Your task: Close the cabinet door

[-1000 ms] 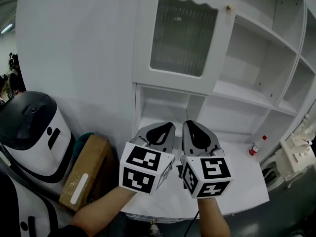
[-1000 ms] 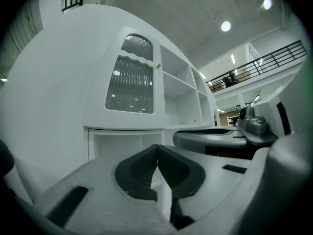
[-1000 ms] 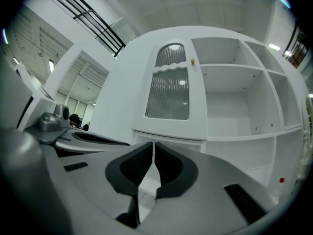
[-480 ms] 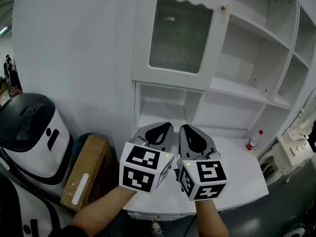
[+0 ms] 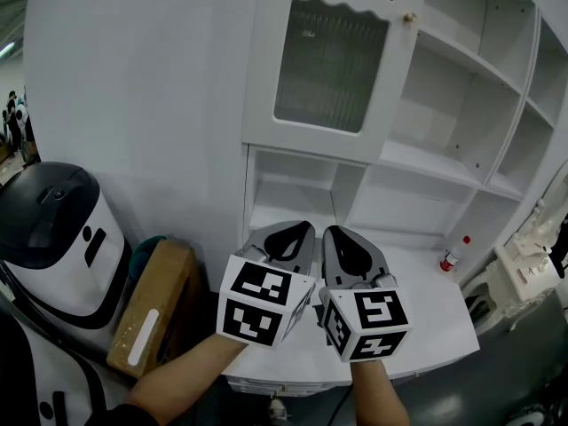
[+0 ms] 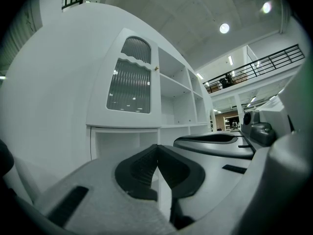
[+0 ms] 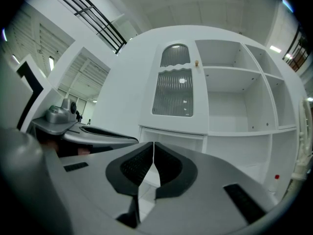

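Both handheld grippers sit side by side in front of a white cabinet, the left gripper (image 5: 291, 227) and the right gripper (image 5: 343, 231) each with jaws pressed together on nothing, pointing level at the shelving. The cabinet door (image 5: 333, 65), a white frame around ribbed glass, stands at 12 o'clock from the pair and well apart from them, its small knob (image 5: 409, 17) at the upper right corner beside open shelves. It looks shut or all but shut; whether the knob edge is fully seated cannot be told from here. A red-capped bottle (image 5: 453, 260) stands on the white ledge (image 5: 435, 327) at 3 o'clock, a cardboard box (image 5: 151, 309) leans at 9 o'clock. If any gap remains, the likely best finish is a square push with closed tips on the frame near the knob, never on the glass.
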